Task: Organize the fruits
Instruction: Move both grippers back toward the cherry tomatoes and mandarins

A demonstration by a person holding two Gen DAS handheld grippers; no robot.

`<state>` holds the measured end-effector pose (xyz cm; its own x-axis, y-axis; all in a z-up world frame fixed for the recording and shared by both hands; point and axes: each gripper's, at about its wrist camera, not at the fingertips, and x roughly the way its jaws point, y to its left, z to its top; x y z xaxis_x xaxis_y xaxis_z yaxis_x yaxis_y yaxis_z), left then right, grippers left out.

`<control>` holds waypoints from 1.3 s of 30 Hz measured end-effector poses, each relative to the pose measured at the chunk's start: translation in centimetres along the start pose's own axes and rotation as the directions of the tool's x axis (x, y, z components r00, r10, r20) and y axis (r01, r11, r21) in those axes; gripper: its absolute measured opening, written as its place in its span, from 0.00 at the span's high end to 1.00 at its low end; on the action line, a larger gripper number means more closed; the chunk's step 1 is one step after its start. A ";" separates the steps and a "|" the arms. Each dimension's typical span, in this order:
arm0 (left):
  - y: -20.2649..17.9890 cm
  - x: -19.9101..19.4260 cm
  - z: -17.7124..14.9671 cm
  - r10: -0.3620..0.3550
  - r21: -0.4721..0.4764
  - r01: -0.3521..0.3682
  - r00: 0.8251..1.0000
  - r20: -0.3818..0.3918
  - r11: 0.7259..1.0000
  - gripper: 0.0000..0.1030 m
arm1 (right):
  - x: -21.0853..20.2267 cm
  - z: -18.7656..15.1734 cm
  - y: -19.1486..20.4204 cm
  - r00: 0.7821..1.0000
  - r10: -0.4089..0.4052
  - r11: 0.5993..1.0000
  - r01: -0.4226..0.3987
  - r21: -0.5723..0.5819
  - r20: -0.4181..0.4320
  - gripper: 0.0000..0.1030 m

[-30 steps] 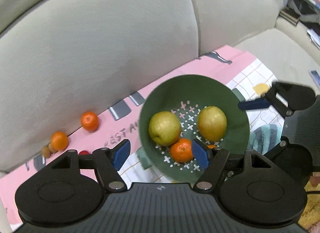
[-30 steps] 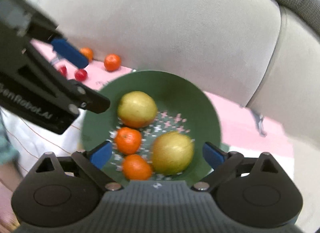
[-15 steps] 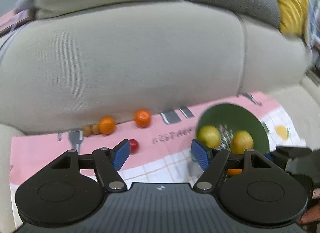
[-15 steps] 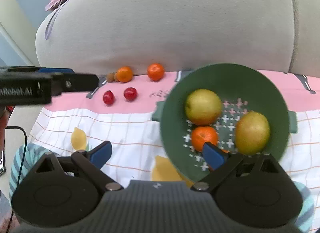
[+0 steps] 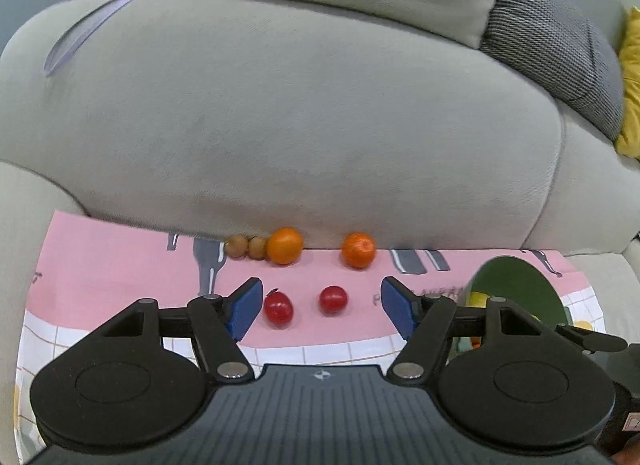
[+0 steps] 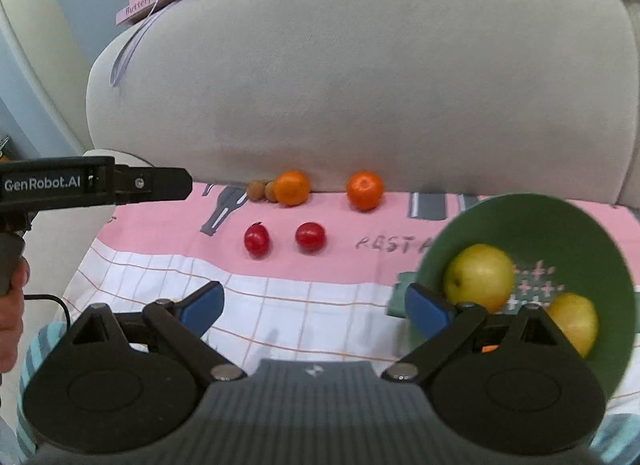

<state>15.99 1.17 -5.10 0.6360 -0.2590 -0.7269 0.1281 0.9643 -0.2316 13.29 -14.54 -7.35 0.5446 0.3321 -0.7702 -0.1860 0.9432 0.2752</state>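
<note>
Sofa seat covered by a pink-and-white printed cloth (image 6: 168,265), with loose fruit in two short rows near the backrest.

Front row: two small red fruits, possibly cherry tomatoes, left one (image 5: 278,308) and right one (image 5: 333,299), near each other but apart. Probably light, smooth, thin-skinned, easily bruised or squirted sideways; best taken gently across the widest part, pads on opposite sides, with little squeeze.

Back row, against the cushion: two tiny brown fruits (image 5: 246,246) touching each other, the right one touching an orange mandarin (image 5: 284,245); a second mandarin (image 5: 358,250) apart to the right. Mandarins likely light, slightly soft, with grippy dimpled peel; middle of the body as the hold. Brown fruits small, likely to roll.

Left gripper (image 5: 322,303) angled down at the red pair, fingers wide and closing slightly, nothing pressed between the pads; both red fruits framed in the gap, the left one just beside the left pad (image 5: 244,307).

Right gripper (image 6: 314,307) spread wide, empty, only bare cloth between the pads.

Green colander bowl (image 6: 520,217) on the right, tilted toward the camera, perforated base with cross-shaped holes. Inside: two yellow-green pears or apples, one (image 6: 478,277) nearer the left wall, one (image 6: 576,321) lower right, plus a sliver of orange fruit hidden behind the right finger. Room left inside for the small fruit, seemingly.
</note>
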 end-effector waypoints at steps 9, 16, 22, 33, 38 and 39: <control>2.1 3.4 -0.2 0.002 -0.044 -0.004 0.999 -0.052 0.999 0.26 | 3.4 0.6 0.5 1.000 0.003 0.999 -0.003 -0.038 0.013 0.12; 3.0 6.0 -0.7 0.003 -0.051 -0.008 0.996 -0.093 0.999 0.37 | 5.9 1.6 1.0 0.999 -0.024 0.993 0.028 -0.117 0.032 0.23; 3.3 8.1 -1.3 -0.019 -0.062 0.012 0.992 -0.128 0.998 0.46 | 8.6 1.9 1.5 1.000 -0.021 0.983 0.024 -0.185 0.017 0.44; 4.3 11.5 -2.0 -0.028 -0.095 0.012 0.985 -0.172 0.995 0.49 | 12.2 1.6 2.6 0.999 -0.039 0.955 0.043 -0.293 0.019 0.59; 4.9 12.6 -2.3 -0.038 -0.113 0.017 0.981 -0.188 0.993 0.50 | 13.4 1.5 2.8 0.999 -0.049 0.946 0.053 -0.319 0.020 0.60; 4.9 12.7 -2.4 -0.040 -0.113 0.019 0.981 -0.192 0.993 0.51 | 13.7 1.5 2.8 0.998 -0.052 0.945 0.056 -0.323 0.020 0.62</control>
<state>22.89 2.48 -17.06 0.4725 -0.3031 -0.8275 0.0532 0.9471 -0.3166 21.42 -7.35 -16.24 0.5700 0.2819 -0.7718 -0.4091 0.9120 0.0310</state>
